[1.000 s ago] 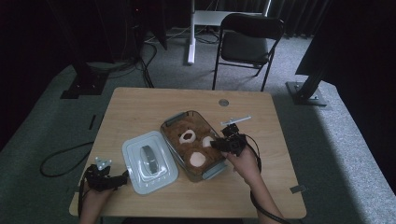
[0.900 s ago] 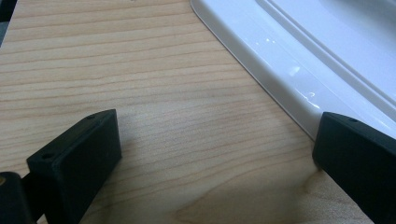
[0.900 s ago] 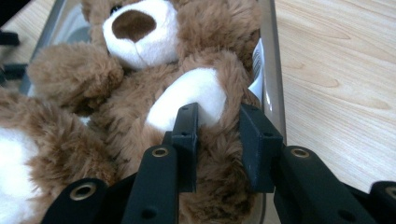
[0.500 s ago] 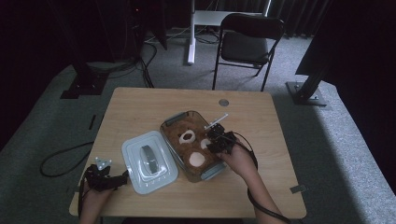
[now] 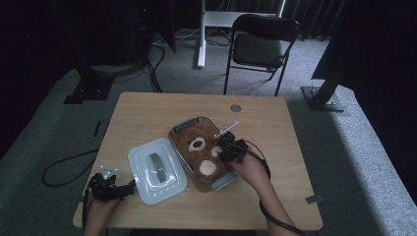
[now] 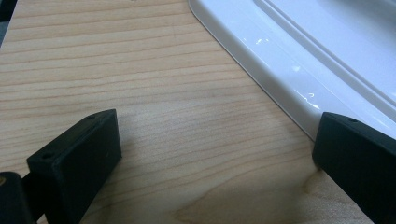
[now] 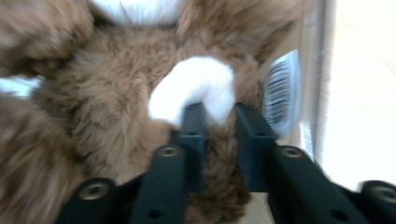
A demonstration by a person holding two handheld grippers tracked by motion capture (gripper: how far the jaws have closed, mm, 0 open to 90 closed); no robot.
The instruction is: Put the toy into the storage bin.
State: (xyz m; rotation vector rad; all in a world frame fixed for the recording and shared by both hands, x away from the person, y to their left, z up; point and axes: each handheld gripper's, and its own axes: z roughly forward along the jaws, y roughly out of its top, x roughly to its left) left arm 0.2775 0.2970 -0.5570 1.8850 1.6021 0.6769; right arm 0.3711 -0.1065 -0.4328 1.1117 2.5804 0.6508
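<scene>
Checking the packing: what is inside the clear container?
A brown plush bear with white patches fills the clear container; the right gripper pinches its fur. Anything beneath it is hidden.

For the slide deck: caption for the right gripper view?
Right tool pinching the white paw of a brown teddy bear in its box.

Teddy bear (image 7: pixel 93 107) is shaggy brown plush with white fuzzy patches, the lid (image 6: pixel 299 60) is glossy smooth white plastic, and the surface (image 6: pixel 140 93) is matt light wood grain.
</scene>
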